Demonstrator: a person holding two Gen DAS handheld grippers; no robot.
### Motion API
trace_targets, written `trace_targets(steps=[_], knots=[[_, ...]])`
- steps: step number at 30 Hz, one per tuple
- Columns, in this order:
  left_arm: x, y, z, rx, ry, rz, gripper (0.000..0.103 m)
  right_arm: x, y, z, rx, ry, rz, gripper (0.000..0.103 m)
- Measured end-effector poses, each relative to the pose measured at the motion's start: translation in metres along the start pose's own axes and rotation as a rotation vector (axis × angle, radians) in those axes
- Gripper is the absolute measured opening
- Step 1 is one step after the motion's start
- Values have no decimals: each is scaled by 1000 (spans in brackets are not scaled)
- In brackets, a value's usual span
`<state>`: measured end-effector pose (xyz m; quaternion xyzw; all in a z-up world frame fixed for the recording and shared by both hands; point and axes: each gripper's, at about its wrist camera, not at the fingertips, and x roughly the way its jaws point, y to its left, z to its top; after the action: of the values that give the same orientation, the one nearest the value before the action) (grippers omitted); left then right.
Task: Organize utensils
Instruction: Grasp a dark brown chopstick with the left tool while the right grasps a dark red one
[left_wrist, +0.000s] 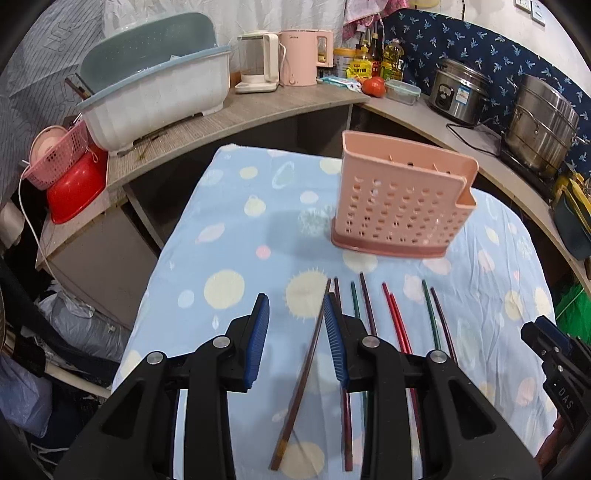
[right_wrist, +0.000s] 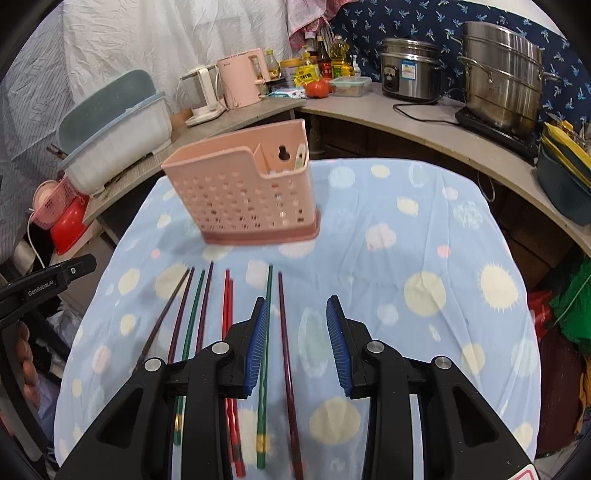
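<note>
The left gripper's (left_wrist: 295, 302) black arms are hiding the near lengths of most chopsticks (left_wrist: 397, 325) in the left wrist view, and the picture's bottom edge is cutting off the brown chopstick's (left_wrist: 301, 384) near end. The right gripper (left_wrist: 550, 350) is showing only partly at that view's right edge. In the right wrist view, the right gripper's (right_wrist: 295, 306) arms are covering the near parts of the red pair (right_wrist: 227, 306). The pink utensil holder (right_wrist: 243, 192) is looking slightly blurred, and the pale item (right_wrist: 301, 157) standing in its right compartment is too small to identify. The bottle labels (right_wrist: 306, 75) on the far counter are staying unreadable.
</note>
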<state>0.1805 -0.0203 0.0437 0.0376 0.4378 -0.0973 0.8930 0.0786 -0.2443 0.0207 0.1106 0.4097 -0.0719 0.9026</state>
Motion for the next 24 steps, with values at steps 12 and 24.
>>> trace_targets(steps=[12, 24], knots=[[11, 6, -66, -9, 100, 14, 30, 5, 3, -71, -22, 107, -12, 32], [29, 11, -118, -14, 179, -10, 33, 18, 9, -103, -39, 165, -10, 32]])
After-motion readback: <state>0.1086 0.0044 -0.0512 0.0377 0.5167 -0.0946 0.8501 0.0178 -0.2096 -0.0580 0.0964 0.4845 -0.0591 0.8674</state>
